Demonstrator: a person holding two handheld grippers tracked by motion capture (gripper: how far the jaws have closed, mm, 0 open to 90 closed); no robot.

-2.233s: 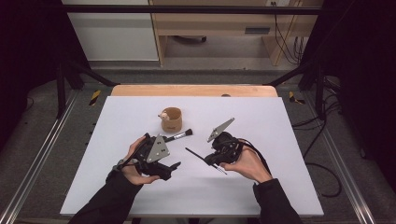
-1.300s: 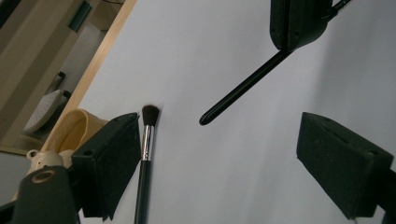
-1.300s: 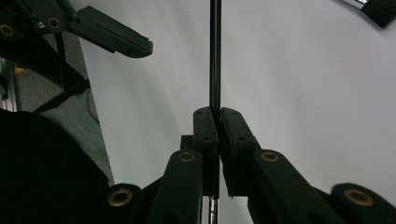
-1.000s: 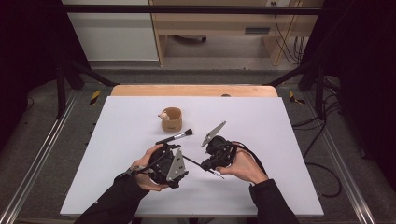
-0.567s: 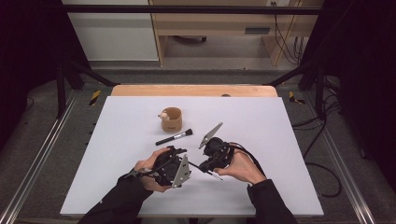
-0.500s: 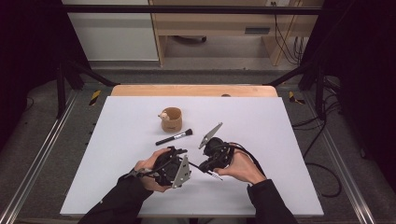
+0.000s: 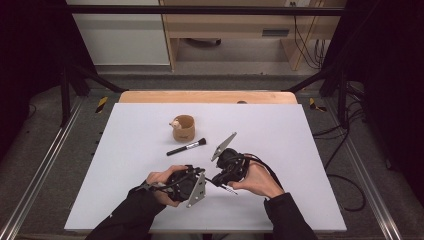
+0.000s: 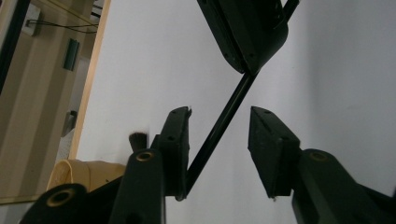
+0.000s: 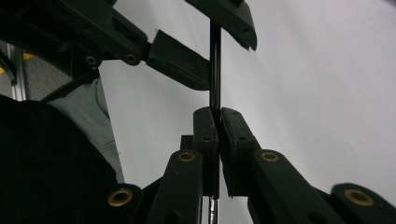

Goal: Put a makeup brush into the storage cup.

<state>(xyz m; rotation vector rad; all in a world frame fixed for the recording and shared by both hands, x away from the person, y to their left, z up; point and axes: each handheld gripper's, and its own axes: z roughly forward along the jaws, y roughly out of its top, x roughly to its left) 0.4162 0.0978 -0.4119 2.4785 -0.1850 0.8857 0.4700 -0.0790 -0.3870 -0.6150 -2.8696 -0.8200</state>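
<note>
Two grippers: left gripper (image 7: 200, 181) and right gripper (image 7: 218, 178) meet nose to nose near the front middle of the white table (image 7: 300, 150).
Held thing: thin black rod (image 8: 219, 130), a brush-like handle with a silver end (image 7: 230, 190), runs between the two grippers above the table.
Right jaws: pressed together on the rod, which passes up between the pads in the right gripper view (image 9: 217, 135).
Left jaws: have just been closing; the rod stands between them, touching one pad (image 8: 180, 149), with a gap to the other pad (image 8: 271, 154), so they are not yet clamped.
Open room, sides: bare white surface lies to the left, right and far side of both hands; the front edge is near the forearms.
Other things: wooden cup (image 7: 183, 128) stands well behind the grippers; a second black brush (image 7: 186, 147) lies just in front of it, apart from both grippers.
Table edges: a wooden strip (image 7: 207, 97) borders the far edge; metal rails (image 7: 45, 165) flank the sides.
Room: grey floor, pale cabinets (image 7: 120, 35) and loose cables (image 7: 345, 175) surround the table.
</note>
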